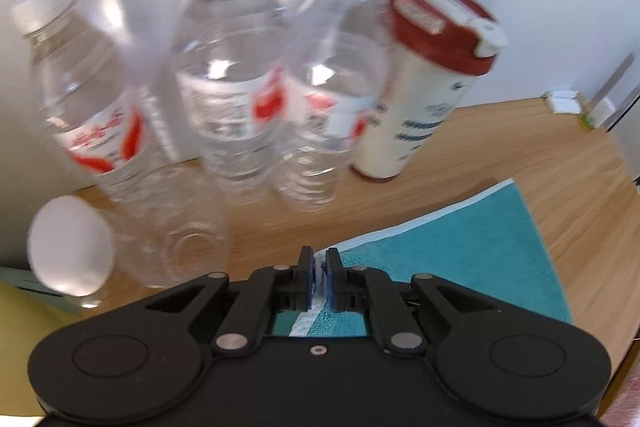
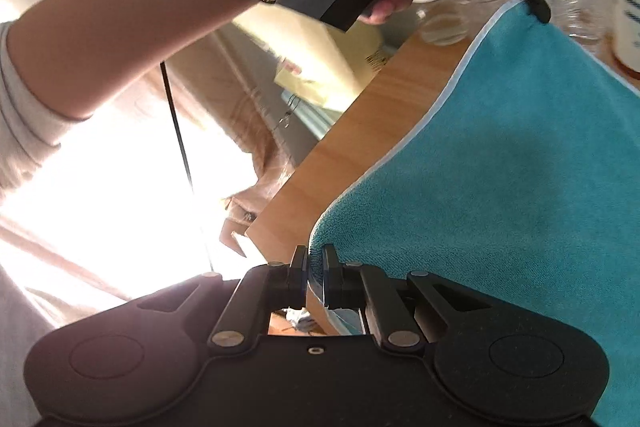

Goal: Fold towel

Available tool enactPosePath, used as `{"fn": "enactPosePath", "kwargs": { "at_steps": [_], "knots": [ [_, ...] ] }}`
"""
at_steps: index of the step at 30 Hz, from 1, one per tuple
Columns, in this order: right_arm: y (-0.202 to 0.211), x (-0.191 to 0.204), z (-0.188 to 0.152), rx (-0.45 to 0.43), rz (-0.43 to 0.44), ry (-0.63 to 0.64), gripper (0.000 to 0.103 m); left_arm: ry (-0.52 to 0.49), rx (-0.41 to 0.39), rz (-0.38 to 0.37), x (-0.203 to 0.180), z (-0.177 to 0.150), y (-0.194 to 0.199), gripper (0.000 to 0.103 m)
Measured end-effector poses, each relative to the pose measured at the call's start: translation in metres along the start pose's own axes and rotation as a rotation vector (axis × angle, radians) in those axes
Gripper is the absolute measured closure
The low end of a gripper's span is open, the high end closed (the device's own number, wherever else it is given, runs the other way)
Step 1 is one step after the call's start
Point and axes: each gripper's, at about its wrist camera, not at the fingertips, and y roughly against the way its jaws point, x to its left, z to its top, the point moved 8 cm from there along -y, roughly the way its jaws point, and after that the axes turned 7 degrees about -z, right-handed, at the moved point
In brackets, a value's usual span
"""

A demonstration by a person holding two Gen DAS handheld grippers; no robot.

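Both hand-held grippers pinch towel [image 2: 500, 155] corners (taut).

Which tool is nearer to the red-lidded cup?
Left. The left tool grips the towel edge just before the cup; the right tool grips a farther corner.

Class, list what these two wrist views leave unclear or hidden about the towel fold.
- Bottle labels: left wrist view, motion blur makes the print unreadable.
- Towel: right wrist view, its far side runs past the frame edge.
- Towel's near part: left wrist view, hidden under the left gripper.
- Right gripper: overexposed light hides the background.
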Motion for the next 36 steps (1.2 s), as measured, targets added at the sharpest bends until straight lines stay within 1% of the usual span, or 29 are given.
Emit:
{"fn": "enactPosePath", "kwargs": {
  "at_steps": [7, 11, 14, 21, 24, 26, 27, 30, 33, 36],
  "knots": [
    [-0.042, -0.005, -0.008, 0.094, -0.041, 0.052, 0.096, -0.005, 0.019, 0.041, 0.025, -0.018, -0.021, 0.097],
    [-0.058, -0.008, -0.013, 0.124, -0.052, 0.055, 0.096, -0.024, 0.031, 0.072, 0.031, -0.025, -0.033, 0.097],
    [-0.062, -0.009, -0.013, 0.134, -0.048, 0.051, 0.096, -0.029, 0.033, 0.083, 0.034, -0.026, -0.034, 0.097],
    [-0.071, -0.002, -0.015, 0.164, -0.058, 0.084, 0.095, -0.034, 0.037, 0.103, 0.041, -0.027, -0.035, 0.097],
    [-0.079, -0.002, -0.017, 0.185, -0.06, 0.086, 0.089, -0.038, 0.042, 0.108, 0.042, -0.029, -0.034, 0.097],
    [-0.085, 0.0, -0.021, 0.211, -0.058, 0.094, 0.074, -0.046, 0.045, 0.116, 0.041, -0.032, -0.033, 0.097],
    [-0.088, 0.0, -0.023, 0.22, -0.056, 0.096, 0.072, -0.054, 0.047, 0.126, 0.04, -0.034, -0.033, 0.097],
    [-0.089, 0.001, -0.029, 0.229, -0.06, 0.106, 0.071, -0.06, 0.051, 0.124, 0.039, -0.036, -0.031, 0.097],
    [-0.08, 0.0, -0.031, 0.233, -0.063, 0.105, 0.071, -0.065, 0.043, 0.131, 0.039, -0.039, -0.024, 0.096],
    [-0.061, -0.007, -0.026, 0.185, -0.085, 0.094, 0.071, -0.052, 0.041, 0.127, 0.045, -0.043, -0.015, 0.096]
  ]
}}
